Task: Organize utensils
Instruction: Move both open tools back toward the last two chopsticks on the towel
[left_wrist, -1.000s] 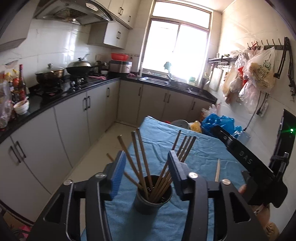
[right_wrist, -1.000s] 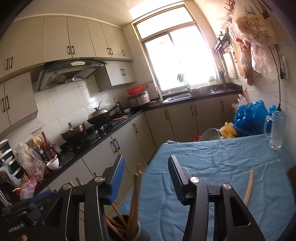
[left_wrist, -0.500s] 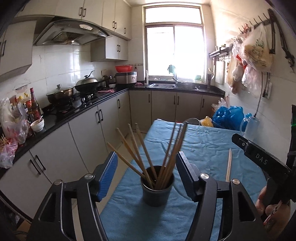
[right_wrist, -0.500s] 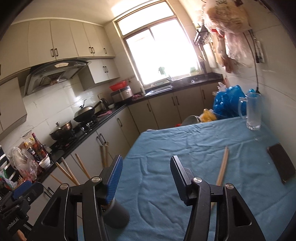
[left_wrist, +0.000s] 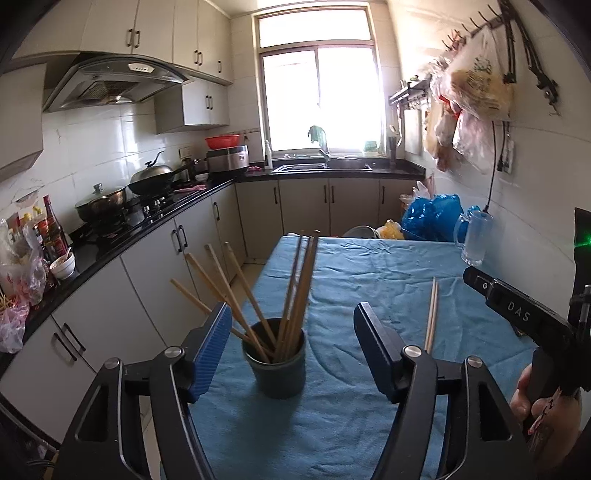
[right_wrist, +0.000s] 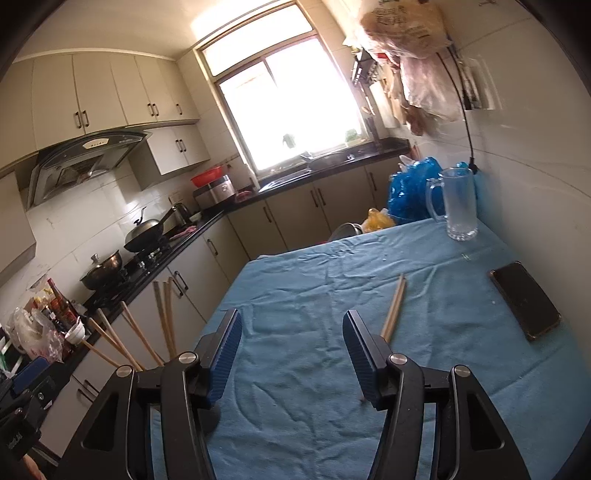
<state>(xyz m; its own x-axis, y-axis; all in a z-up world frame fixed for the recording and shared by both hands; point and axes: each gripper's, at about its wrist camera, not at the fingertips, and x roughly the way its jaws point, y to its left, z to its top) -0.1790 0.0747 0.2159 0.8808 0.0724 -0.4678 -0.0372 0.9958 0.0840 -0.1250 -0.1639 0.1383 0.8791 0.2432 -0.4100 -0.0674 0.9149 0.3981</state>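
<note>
Left gripper (left_wrist: 291, 349) open wide, blue pads (left_wrist: 210, 350) far apart, nothing held. Pulled back now: one second ago the pads sat close on both sides of the cup, and now the cup stands between them but a bit ahead, not touched.

Dark cup (left_wrist: 275, 363) upright on the blue cloth (left_wrist: 332, 424), near the left edge of the table. Full of wooden chopsticks (left_wrist: 295, 291). Some lean left, out past the table edge; some stand almost straight up. Looks the same as half a second ago, only lower in the left view, and the kitchen behind looks level now where it was tilted a second ago.

More to the right, a loose pair of chopsticks (left_wrist: 430, 314) flat on the cloth, side by side, well apart from the cup. Same pair (right_wrist: 393, 306) in the right view, just past the right pad, not touching it.

Right gripper (right_wrist: 291, 354) open wide too, nothing between the pads. One second ago a chopstick stood right between them, over the cup; now only bare cloth there, and the cup is mostly hidden behind the left finger. Aimed more at the table than before.

Far right: glass mug (right_wrist: 456, 203) at the back corner by the wall, black phone (right_wrist: 524, 299) flat near the right edge.
</note>
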